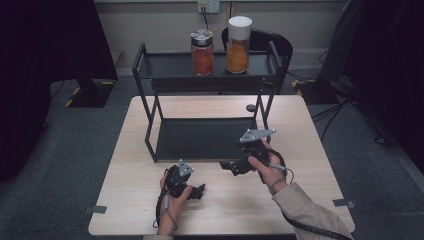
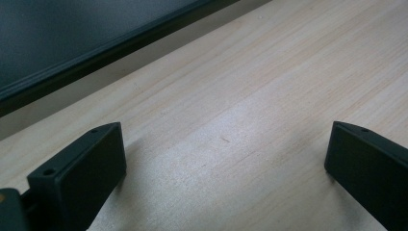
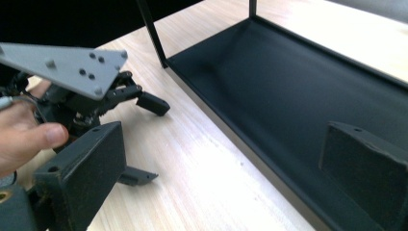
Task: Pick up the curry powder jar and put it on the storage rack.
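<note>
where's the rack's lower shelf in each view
High view: the lower shelf lies mid-picture, on the table.
Left gripper view: the shelf takes the top left corner, beyond the jaws.
Right gripper view: the shelf runs down the right half.
Shared landmark: the pale wooden table along the shelf's front rim.
</note>
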Tool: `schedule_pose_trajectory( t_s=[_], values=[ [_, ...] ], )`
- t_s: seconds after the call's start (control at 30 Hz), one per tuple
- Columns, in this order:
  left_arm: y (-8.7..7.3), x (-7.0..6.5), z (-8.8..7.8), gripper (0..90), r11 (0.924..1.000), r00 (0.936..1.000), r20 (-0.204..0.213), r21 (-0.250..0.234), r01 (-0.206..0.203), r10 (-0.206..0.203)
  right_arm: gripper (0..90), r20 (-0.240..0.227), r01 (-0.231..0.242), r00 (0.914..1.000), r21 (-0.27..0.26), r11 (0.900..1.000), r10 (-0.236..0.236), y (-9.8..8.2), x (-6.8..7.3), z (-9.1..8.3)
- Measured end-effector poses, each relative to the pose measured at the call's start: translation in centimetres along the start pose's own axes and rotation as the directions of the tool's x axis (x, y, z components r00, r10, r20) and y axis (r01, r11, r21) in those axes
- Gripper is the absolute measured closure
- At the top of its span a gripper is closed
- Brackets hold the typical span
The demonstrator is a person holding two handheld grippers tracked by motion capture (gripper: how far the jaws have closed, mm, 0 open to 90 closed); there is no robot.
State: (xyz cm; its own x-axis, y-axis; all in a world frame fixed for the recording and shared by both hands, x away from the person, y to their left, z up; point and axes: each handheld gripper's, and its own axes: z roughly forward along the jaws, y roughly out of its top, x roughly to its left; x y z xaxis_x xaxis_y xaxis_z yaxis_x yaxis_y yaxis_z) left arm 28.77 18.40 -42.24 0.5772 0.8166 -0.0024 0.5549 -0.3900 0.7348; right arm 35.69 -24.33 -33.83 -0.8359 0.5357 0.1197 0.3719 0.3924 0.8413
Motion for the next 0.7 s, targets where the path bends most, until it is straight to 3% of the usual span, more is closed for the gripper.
schedule_pose_trajectory(
  t_s=[0.7],
  values=[
    [0.0, 0.0, 0.0, 0.0, 1.0000, 1.0000, 0.000, 0.000, 0.000, 0.000, 1.4, -0.001, -0.001, 1.0000, 0.022, 1.000, 0.001, -4.6, -0.9, -0.4]
  ],
)
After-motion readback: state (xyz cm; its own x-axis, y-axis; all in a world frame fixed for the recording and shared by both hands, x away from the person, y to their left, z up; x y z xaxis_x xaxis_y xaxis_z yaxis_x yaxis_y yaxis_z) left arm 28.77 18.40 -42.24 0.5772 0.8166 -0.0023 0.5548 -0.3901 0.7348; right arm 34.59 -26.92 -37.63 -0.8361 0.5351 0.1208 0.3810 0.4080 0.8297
